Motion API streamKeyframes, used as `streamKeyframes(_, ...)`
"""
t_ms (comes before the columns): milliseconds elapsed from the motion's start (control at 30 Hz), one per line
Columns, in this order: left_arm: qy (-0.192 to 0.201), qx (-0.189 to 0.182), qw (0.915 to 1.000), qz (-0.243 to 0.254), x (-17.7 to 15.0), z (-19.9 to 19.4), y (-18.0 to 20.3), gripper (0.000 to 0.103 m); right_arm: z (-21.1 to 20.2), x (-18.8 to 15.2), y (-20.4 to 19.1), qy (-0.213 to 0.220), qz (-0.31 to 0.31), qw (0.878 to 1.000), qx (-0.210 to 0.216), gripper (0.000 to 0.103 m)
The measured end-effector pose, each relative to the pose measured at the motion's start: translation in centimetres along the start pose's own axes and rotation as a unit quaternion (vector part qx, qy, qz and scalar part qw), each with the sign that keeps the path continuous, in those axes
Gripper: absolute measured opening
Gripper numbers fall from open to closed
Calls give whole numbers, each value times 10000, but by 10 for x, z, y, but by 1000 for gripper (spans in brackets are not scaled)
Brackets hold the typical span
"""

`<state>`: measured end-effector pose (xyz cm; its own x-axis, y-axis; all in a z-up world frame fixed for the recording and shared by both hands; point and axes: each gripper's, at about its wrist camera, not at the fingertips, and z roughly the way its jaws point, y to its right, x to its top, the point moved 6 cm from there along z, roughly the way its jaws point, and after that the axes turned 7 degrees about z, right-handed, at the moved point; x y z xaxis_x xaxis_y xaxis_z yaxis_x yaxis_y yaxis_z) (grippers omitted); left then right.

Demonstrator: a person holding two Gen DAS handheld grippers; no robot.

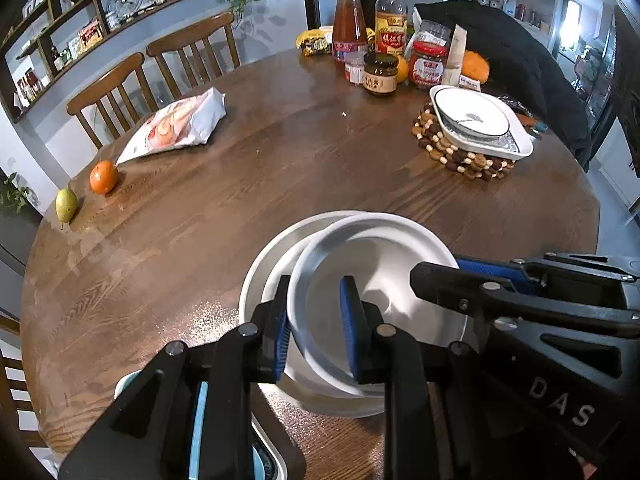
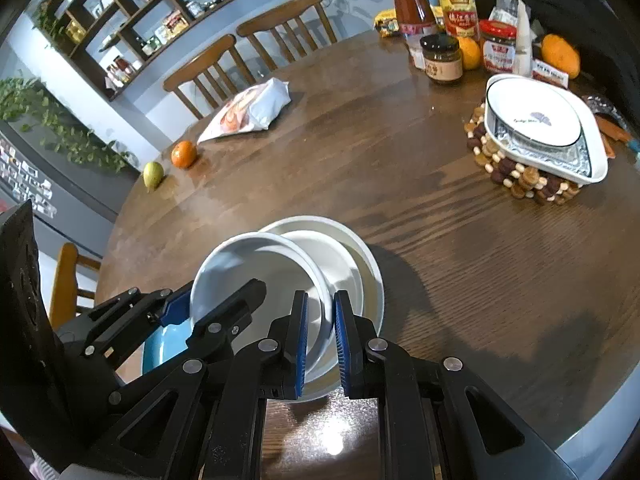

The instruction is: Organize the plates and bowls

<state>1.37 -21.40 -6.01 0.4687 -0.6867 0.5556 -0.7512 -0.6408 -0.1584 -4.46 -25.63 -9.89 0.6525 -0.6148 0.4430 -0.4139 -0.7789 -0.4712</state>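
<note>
Low in the frame, the left gripper (image 1: 316,330) and right gripper (image 2: 321,338) both clamp a white bowl's (image 1: 376,280) rim, tilted over the plate (image 1: 264,264) beneath on the counter (image 1: 320,160), while another stack (image 1: 480,124) at the upper right looks done.

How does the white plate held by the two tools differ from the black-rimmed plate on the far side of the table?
The held white plate is plain; the black-rimmed plate has a small print. The held white plate sits tilted over another white plate; the black-rimmed one lies level in a white dish on a beaded trivet. Both are round and empty.
</note>
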Motion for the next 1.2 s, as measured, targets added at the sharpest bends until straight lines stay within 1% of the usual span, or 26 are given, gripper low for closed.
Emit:
streamKeyframes(233, -177, -44, 9998, -45, -3, 11, -3, 21, 12, 0, 1, -158, -6, 9999, -37, 16)
streamKeyframes(533, -294, -94, 9995, -63, -5, 22, -5, 21, 20, -1, 2, -266, -4, 9996, -110, 16)
streamKeyframes(967, -355, -98, 9993, -110, -7, 29, -9, 21, 22, -2, 0, -273, -18, 9995, -138, 16)
streamKeyframes(1200, -406, -138, 9990, -138, -9, 32, -11, 21, 23, 0, 1, -263, -91, 9994, -220, 16)
